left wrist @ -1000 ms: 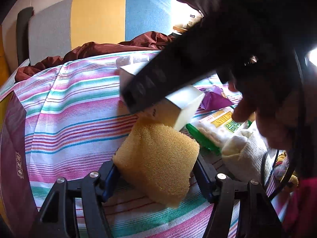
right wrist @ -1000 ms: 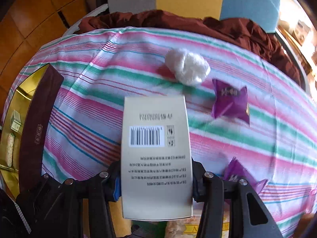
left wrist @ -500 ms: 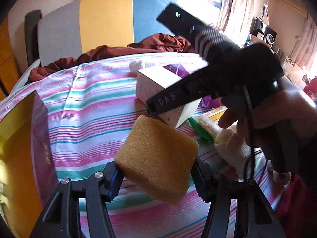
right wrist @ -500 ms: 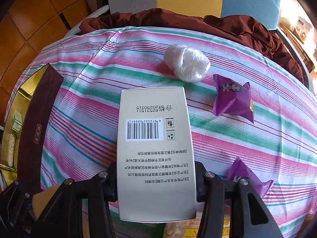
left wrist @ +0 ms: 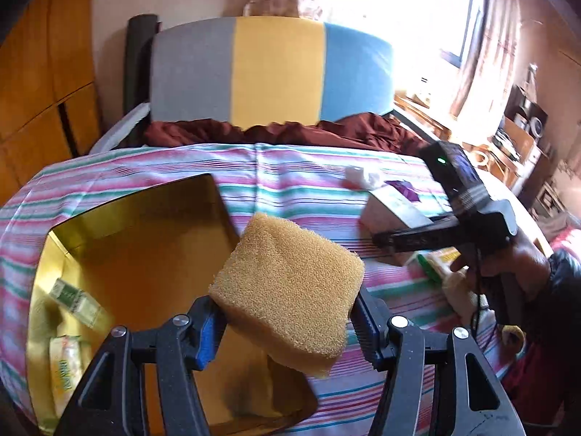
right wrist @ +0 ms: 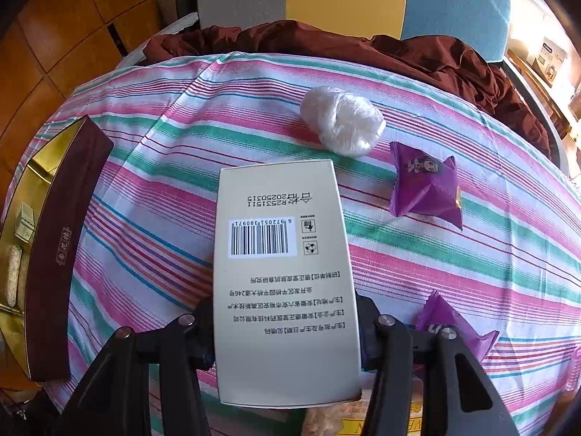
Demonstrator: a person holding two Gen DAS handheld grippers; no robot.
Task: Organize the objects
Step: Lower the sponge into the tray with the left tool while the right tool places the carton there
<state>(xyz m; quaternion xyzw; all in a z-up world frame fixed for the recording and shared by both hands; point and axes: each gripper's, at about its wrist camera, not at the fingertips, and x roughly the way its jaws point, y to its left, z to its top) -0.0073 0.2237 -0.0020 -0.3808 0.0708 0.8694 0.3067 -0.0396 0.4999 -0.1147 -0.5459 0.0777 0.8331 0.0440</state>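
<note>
My left gripper [left wrist: 287, 321] is shut on a yellow sponge [left wrist: 290, 287] and holds it in the air at the right rim of a gold-lined box [left wrist: 152, 254] on the striped bed cover. My right gripper [right wrist: 285, 330] is shut on a cream carton with a barcode [right wrist: 281, 272], held above the cover. In the left wrist view the right gripper [left wrist: 428, 236] and the carton [left wrist: 390, 210] show at the right. The gold box [right wrist: 54, 254] stands at the left in the right wrist view.
A white plastic-wrapped ball [right wrist: 343, 120] and two purple packets [right wrist: 425, 185] [right wrist: 454, 327] lie on the cover beyond the carton. Small packets [left wrist: 74, 299] lie inside the box. A striped headboard [left wrist: 272, 72] and brown blanket [right wrist: 399, 51] lie behind. More packets sit under the right hand.
My left gripper has swung left with the sponge, from beside the carton to over the gold box's rim. The right gripper has drawn the carton slightly back and held its grip.
</note>
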